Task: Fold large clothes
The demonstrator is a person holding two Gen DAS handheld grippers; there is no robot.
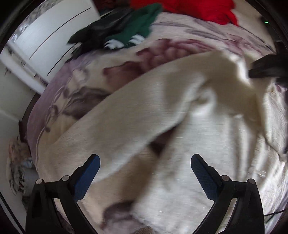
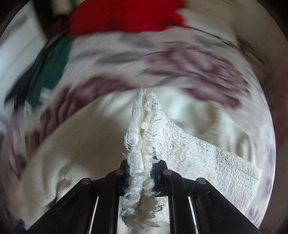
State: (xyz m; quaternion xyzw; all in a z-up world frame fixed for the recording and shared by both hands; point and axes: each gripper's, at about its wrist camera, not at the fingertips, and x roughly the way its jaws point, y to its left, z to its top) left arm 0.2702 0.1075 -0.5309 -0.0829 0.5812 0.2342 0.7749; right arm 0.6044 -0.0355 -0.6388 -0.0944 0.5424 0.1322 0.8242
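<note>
Floral bedspread (image 1: 77,93) underlies the soft, limp cream garment (image 1: 126,115), its fuzzy edge pinched by the right gripper (image 2: 144,167); left gripper (image 1: 144,165), spread above it, should take another edge.

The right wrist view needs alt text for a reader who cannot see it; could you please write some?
The right gripper is shut on a fuzzy edge of a cream garment, which trails away to the right. Behind it, blurred, lie a floral bedspread and red and green clothes.
</note>
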